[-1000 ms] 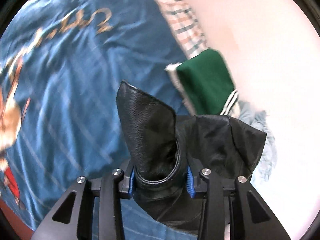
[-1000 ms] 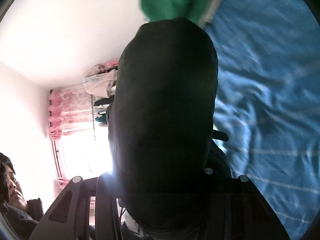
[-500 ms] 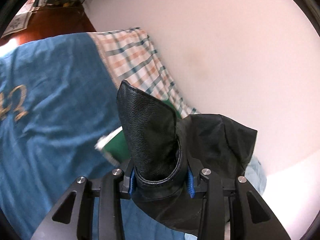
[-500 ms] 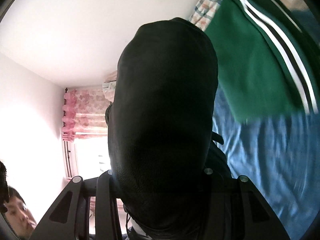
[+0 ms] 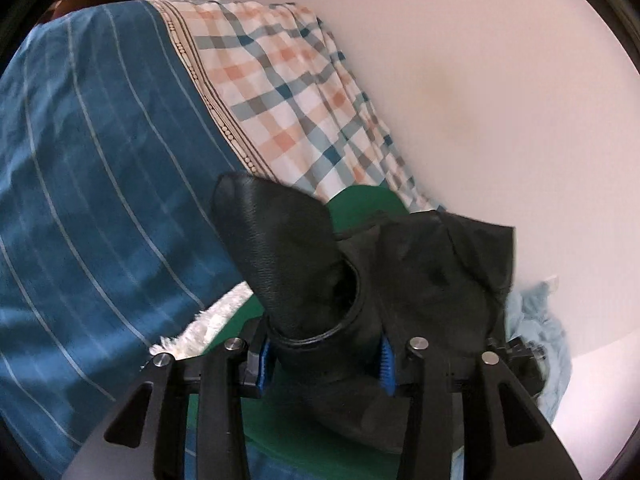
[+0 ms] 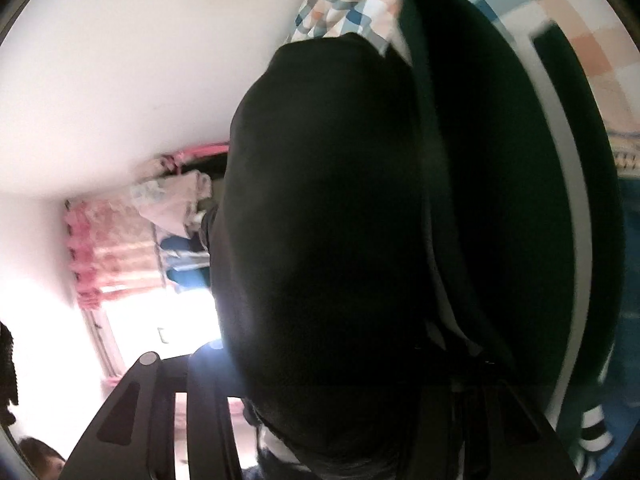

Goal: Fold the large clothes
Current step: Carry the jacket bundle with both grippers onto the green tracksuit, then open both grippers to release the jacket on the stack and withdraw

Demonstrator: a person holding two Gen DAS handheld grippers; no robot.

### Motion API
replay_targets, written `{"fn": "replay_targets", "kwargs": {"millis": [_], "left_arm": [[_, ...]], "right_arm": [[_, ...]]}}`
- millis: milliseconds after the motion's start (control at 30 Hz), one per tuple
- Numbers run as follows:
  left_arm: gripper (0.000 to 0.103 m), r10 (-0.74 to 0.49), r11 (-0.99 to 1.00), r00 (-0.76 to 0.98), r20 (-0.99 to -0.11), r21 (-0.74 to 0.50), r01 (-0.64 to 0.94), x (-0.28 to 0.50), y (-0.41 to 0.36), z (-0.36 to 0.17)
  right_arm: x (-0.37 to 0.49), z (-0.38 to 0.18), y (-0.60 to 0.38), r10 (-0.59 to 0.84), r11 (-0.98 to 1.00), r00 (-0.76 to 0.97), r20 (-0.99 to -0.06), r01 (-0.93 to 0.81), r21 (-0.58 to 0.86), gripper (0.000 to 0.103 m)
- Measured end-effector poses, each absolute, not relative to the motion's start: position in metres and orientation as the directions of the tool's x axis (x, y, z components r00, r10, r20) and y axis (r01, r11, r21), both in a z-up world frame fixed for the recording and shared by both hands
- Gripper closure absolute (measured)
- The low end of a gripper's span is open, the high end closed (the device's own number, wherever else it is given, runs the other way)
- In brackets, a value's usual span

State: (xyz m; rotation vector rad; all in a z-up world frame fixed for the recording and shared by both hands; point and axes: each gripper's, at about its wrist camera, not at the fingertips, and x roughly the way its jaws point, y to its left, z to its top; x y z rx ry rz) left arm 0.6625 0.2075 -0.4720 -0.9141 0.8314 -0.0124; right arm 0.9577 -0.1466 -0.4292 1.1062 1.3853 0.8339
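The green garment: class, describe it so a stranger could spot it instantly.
Start at the blue striped bedspread and follow it to the checked sheet beside the white wall. The green garment lies just below that sheet, partly hidden behind black leather in the left gripper. It alone is solid green.

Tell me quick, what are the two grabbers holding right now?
Left gripper: closed on the black jacket.
Right gripper: cannot be told; black jacket fabric covers its fingers.
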Motion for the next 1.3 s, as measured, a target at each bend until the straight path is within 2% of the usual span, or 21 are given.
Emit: {"fn": "replay_targets", "kwargs": {"millis": [67,100,133,167,200,233,267,333,400,500,567,700,867,1300], "left_arm": [[0.064,-0.354,0.646,0.663,-0.659,-0.685,-0.337,0.665,0.208,-0.471],[0.063,-0.352,0.662,0.643,-0.68,-0.667,-0.343,0.667,0.207,-0.47],[0.054,-0.335,0.685,0.626,-0.704,-0.638,-0.352,0.667,0.205,-0.467],[0.035,-0.29,0.729,0.6,-0.746,-0.578,-0.366,0.666,0.202,-0.461],[0.024,-0.238,0.77,0.582,-0.778,-0.516,-0.375,0.664,0.198,-0.454],[0.007,-0.207,0.797,0.57,-0.795,-0.475,-0.373,0.665,0.196,-0.452],[0.005,-0.173,0.825,0.556,-0.813,-0.428,-0.369,0.665,0.193,-0.447],[0.005,-0.091,0.88,0.542,-0.836,-0.322,-0.349,0.662,0.185,-0.434],[0.005,0.008,0.928,0.533,-0.846,-0.192,-0.319,0.654,0.172,-0.414],[0.005,0.128,0.96,0.531,-0.838,-0.028,-0.277,0.641,0.155,-0.392],[0.004,0.173,0.971,0.548,-0.818,0.048,-0.234,0.623,0.142,-0.371],[0.004,0.179,0.981,0.565,-0.806,0.101,-0.167,0.581,0.123,-0.331],[0.004,0.146,0.989,0.59,-0.794,0.106,-0.102,0.521,0.105,-0.274],[0.004,0.072,0.997,0.713,-0.698,0.069,-0.033,0.348,0.096,-0.112]], "right_arm": [[0.956,-0.419,-0.14,0.916,0.39,0.035,-0.399,0.148,0.909,0.034],[0.955,-0.413,-0.137,0.886,0.455,0.034,-0.462,0.133,0.881,0.032],[0.951,-0.4,-0.134,0.843,0.53,0.047,-0.536,0.103,0.842,0.029],[0.949,-0.389,-0.132,0.804,0.585,0.061,-0.591,0.088,0.806,0.026],[0.943,-0.375,-0.129,0.748,0.654,0.092,-0.657,0.066,0.753,0.023],[0.938,-0.365,-0.126,0.703,0.7,0.123,-0.7,0.052,0.712,0.018],[0.929,-0.35,-0.119,0.605,0.787,0.157,-0.781,0.033,0.616,0.016],[0.91,-0.32,-0.106,0.407,0.908,0.239,-0.882,-0.005,0.418,0.015],[0.888,-0.302,-0.086,0.175,0.983,0.303,-0.937,0.007,0.186,0.013],[0.841,-0.285,-0.072,-0.036,0.998,0.348,-0.937,0.057,-0.017,0.012],[0.805,-0.265,-0.075,-0.089,0.994,0.363,-0.928,0.088,-0.061,0.011],[0.738,-0.235,-0.065,-0.173,0.981,0.386,-0.906,0.15,-0.124,0.01],[0.654,-0.174,-0.062,-0.194,0.971,0.417,-0.888,0.209,-0.114,0.01],[0.417,0.05,-0.05,-0.217,0.966,0.596,-0.773,0.245,-0.083,0.01]]}}
